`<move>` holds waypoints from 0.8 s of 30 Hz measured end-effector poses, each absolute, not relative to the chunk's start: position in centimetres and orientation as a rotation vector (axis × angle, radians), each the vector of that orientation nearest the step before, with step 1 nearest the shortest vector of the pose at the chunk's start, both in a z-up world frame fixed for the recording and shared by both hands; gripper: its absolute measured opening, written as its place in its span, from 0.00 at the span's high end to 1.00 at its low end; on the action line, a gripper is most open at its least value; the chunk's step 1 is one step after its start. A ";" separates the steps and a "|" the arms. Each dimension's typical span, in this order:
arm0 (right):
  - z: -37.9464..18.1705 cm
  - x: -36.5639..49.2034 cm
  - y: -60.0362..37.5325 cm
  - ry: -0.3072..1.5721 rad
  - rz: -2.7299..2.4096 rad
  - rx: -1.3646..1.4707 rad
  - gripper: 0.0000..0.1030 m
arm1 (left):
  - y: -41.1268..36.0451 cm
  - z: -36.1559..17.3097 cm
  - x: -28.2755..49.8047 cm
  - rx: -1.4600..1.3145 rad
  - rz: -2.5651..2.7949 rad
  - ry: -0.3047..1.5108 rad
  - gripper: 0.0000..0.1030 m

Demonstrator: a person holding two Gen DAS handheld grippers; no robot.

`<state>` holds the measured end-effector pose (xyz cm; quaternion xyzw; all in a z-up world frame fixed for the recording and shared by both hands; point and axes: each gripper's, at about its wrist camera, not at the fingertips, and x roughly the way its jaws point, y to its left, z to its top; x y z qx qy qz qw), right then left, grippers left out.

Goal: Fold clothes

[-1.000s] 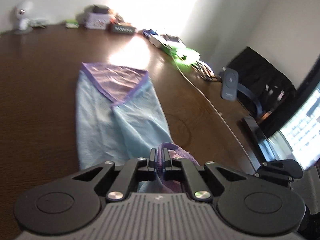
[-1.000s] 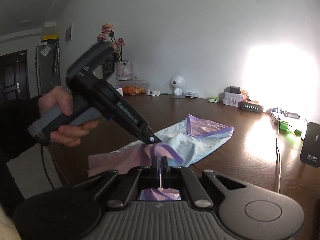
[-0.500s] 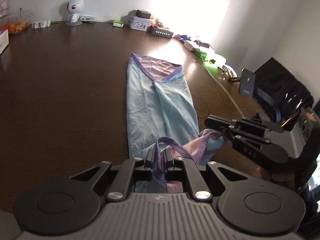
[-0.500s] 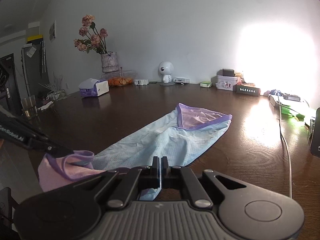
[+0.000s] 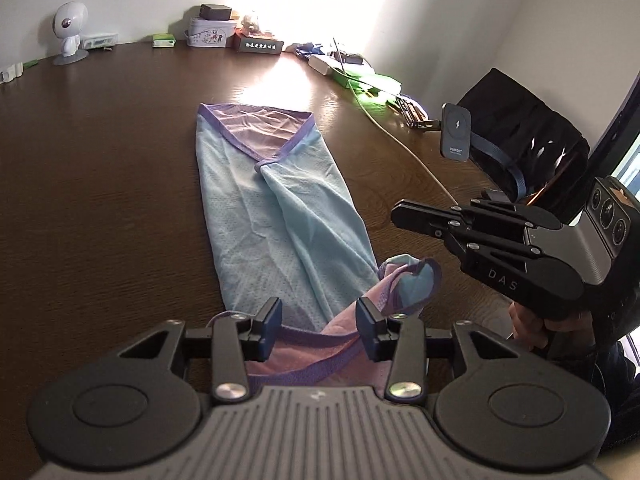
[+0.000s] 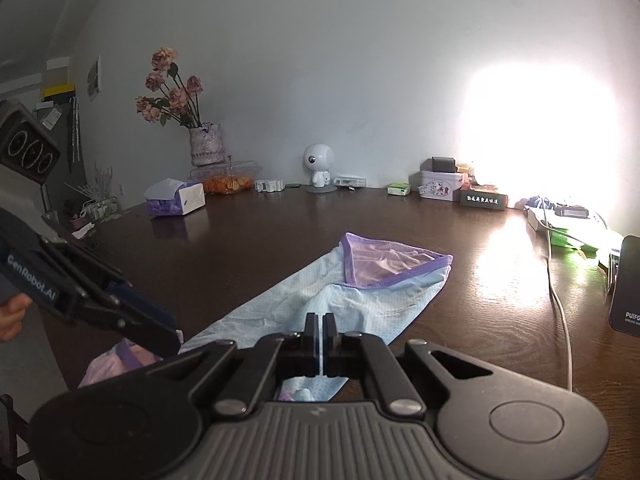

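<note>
A light blue garment (image 5: 280, 216) with purple trim lies as a long flat strip on the dark wooden table (image 5: 100, 180). Its far end shows a pink lining (image 6: 384, 260). Its near end is bunched in pink and purple folds (image 5: 404, 280). My left gripper (image 5: 318, 320) hovers over that near end with its jaws opening. The purple hem lies between the pads, which do not press on it. My right gripper (image 6: 322, 334) is shut on nothing. It hangs to the right of the bunched end (image 5: 398, 214), clear of the cloth, with a hand on its handle.
Along the far wall stand a white robot figurine (image 5: 70, 30), a tin box (image 5: 210, 32), a tissue box (image 6: 176, 200) and a vase of flowers (image 6: 206, 146). A white cable (image 5: 400, 142), a charger stand (image 5: 456, 132) and a black bag (image 5: 520, 128) sit at the right.
My left jaws have spread and let go of the purple hem, which dropped onto the table. The right gripper has drawn away from the bunched end.
</note>
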<state>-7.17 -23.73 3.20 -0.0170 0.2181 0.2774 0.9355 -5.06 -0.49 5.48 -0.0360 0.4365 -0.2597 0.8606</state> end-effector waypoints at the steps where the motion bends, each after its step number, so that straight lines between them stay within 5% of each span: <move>1: 3.2 -7.1 -23.8 0.448 0.571 -0.032 1.00 | 0.0 5.4 -5.1 -0.086 -0.540 0.916 0.59; 9: 3.2 -6.8 -23.5 0.468 0.593 -0.021 0.99 | 0.9 5.1 -4.2 -0.071 -0.584 0.946 0.45; 12: 3.4 -7.4 -24.6 0.473 0.613 0.020 0.91 | 2.5 4.8 -3.5 -0.050 -0.527 0.940 0.45; 15: 3.2 -8.4 -25.9 0.509 0.701 0.053 0.67 | 4.7 3.9 -2.4 -0.087 -0.477 0.967 0.45; 17: 2.8 -8.6 -25.8 0.545 0.711 0.062 0.65 | 5.4 3.0 -1.7 -0.095 -0.454 0.990 0.46; 20: 2.1 -8.3 -24.5 0.601 0.648 -0.003 0.69 | 4.6 2.6 -2.2 -0.048 -0.457 0.966 0.53; 23: 1.2 -8.2 -24.0 0.633 0.606 -0.034 0.81 | 3.8 2.5 -3.0 -0.008 -0.458 0.960 0.87; 24: 1.0 -8.1 -23.9 0.643 0.595 -0.035 0.92 | 3.5 2.4 -3.4 0.002 -0.454 0.957 0.97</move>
